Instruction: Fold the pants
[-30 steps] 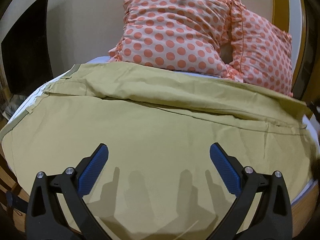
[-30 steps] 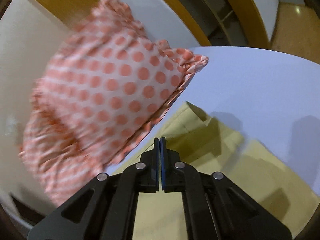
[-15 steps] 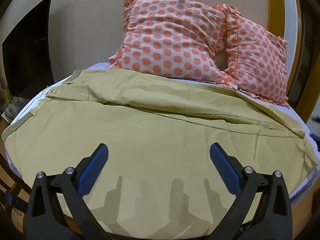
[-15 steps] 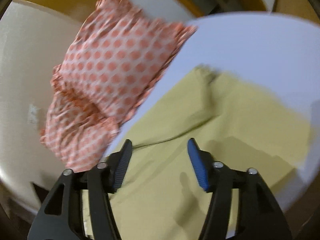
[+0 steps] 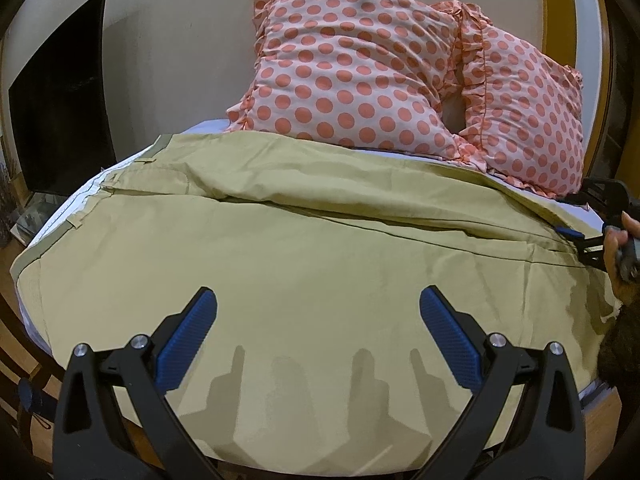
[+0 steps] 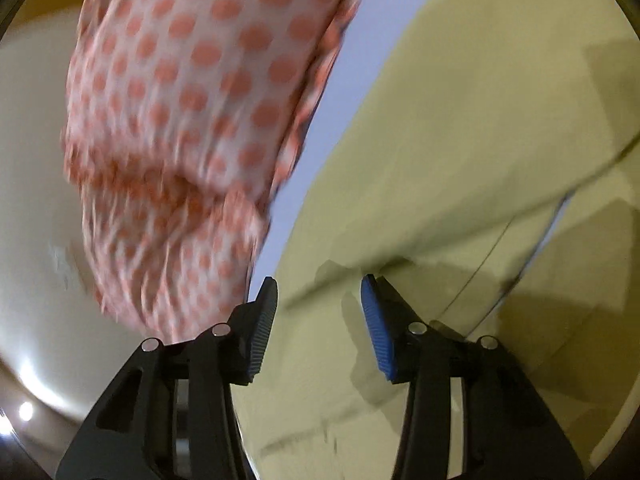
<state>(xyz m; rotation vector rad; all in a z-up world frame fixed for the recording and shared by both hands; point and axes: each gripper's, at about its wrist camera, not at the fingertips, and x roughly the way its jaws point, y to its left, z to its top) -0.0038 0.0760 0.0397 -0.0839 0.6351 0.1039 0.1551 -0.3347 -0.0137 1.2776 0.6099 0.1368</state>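
Bed [image 5: 208, 125] under spread pants [image 5: 320, 248]

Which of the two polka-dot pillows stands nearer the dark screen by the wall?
The larger-looking pillow, on the left in the left wrist view. The other pillow leans beside it on the far side, nearer the right gripper.

Matt khaki cloth pants [image 5: 320, 264], lightly creased.

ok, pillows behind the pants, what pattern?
Pink with orange-red polka dots and ruffled edges; pillows show best in the left wrist view.
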